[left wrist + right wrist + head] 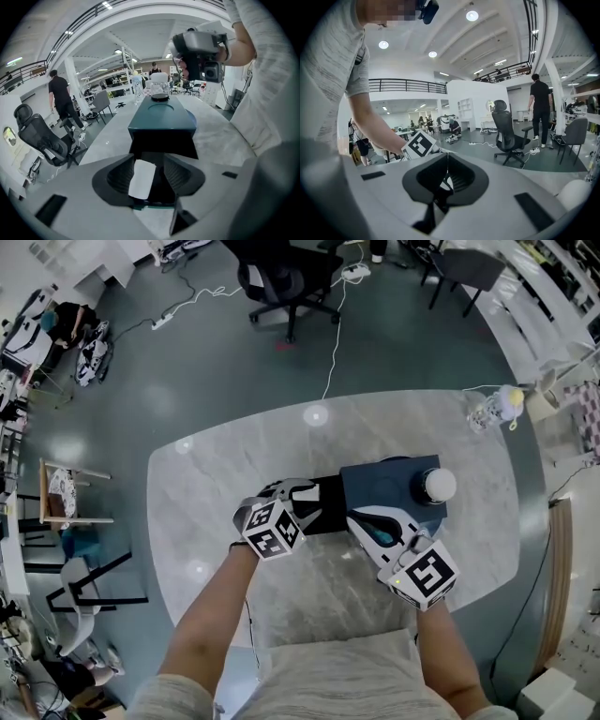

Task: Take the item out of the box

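**Left tongs point(157, 163) spread at the box's point(161, 117) open end**
The dark mouth sits just ahead of them, the item unseen within. Right tongs point(443, 180), pressed together and holding nothing, wait to their right. Any reach inside probably needs a straight entry.

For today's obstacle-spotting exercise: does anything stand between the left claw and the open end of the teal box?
Nothing visible does. The open left claw points straight at the dark open end of the teal box, with only bare space between them. What lies inside is too dark to see.
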{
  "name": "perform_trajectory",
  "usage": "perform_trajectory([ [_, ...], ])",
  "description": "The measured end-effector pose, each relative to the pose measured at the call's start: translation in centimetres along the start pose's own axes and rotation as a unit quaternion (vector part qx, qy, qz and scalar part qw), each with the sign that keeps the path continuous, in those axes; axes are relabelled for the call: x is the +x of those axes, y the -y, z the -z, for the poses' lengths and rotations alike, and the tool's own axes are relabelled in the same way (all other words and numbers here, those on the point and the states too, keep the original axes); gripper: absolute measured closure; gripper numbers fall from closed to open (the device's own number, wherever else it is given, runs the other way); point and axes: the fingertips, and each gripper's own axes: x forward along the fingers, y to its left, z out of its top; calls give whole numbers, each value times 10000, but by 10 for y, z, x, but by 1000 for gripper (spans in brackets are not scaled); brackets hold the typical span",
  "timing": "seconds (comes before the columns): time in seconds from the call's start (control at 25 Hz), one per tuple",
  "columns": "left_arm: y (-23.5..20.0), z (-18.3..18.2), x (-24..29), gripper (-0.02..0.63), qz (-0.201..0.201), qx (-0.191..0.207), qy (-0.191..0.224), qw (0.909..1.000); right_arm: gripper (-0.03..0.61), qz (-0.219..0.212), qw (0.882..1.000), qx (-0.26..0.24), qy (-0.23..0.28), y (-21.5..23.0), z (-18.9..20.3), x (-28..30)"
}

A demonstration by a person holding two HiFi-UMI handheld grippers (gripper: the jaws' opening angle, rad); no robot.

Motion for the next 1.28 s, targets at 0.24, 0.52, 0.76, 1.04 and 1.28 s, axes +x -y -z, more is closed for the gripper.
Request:
perform_trajectory([
  [0.24, -3, 5, 10, 390, -37, 188, -307, 9993, 560, 7, 10000, 61, -4, 6, 1, 1],
  [0.52, -2, 18, 23, 390, -53, 531, -669, 9963, 560, -6, 10000, 74, -48, 4, 7, -1],
  [0.76, -2, 24, 30, 390, -169, 715, -848, 9937, 560, 12, 9999, 87, -77, 1, 9, -5],
  [1.04, -3, 30, 36, 407, -308, 901, -1075, 9896, 560, 31, 9999, 94, -84, -1, 9, -8],
  [1.28, -6, 26, 34, 417, -324, 770, -1018, 9913, 560, 48, 9999, 59, -105, -2, 7, -10],
])
